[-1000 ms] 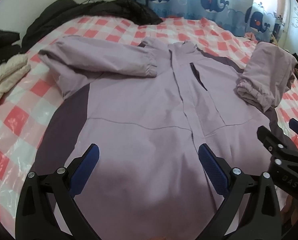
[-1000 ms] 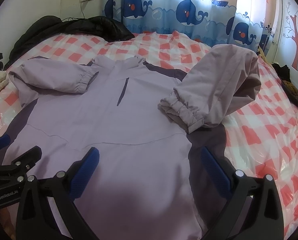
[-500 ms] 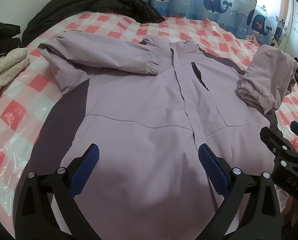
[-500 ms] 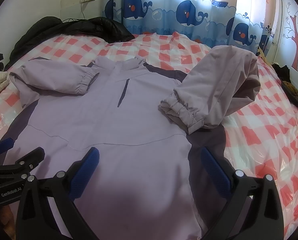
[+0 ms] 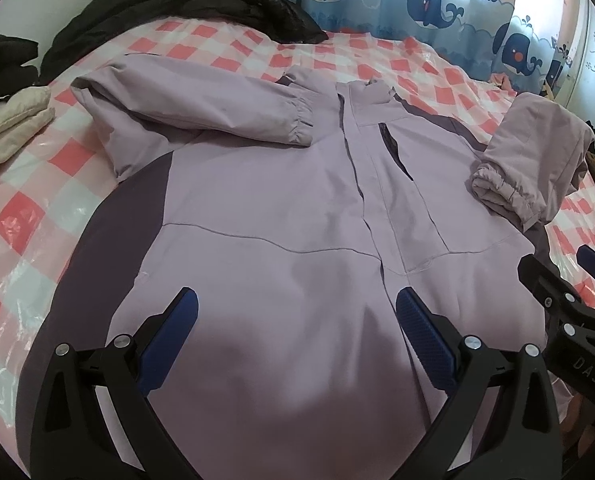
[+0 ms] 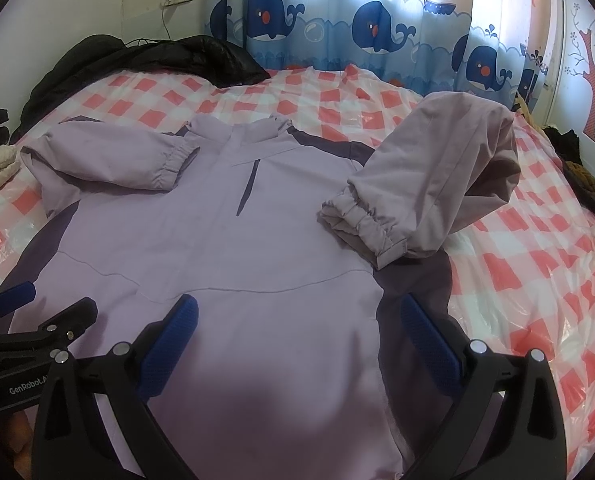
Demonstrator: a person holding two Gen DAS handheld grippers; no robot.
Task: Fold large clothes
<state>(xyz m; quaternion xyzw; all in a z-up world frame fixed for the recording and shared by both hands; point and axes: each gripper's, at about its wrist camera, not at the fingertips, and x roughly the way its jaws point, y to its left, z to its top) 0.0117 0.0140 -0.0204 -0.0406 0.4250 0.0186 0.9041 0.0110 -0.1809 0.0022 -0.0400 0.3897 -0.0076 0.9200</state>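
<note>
A large lilac jacket [image 5: 277, 208] with dark purple side panels lies front-up on the bed; it also shows in the right wrist view [image 6: 225, 248]. Its left sleeve [image 5: 201, 112] is folded across the chest. Its right sleeve [image 6: 429, 176] is folded inward and bulges up, cuff resting on the body. My left gripper [image 5: 297, 320] is open and empty, hovering over the jacket's lower front. My right gripper [image 6: 295, 328] is open and empty over the lower right front. Each gripper shows at the edge of the other's view.
The bed has a red-and-white checked cover under clear plastic [image 6: 537, 272]. Black coats [image 5: 185, 12] are piled at the head of the bed. A cream garment [image 5: 5, 128] lies at the left edge. A whale-print curtain [image 6: 357, 28] hangs behind.
Both grippers have drifted slightly forward and lower over the jacket's lower front. The jacket and its sleeves have not moved.
</note>
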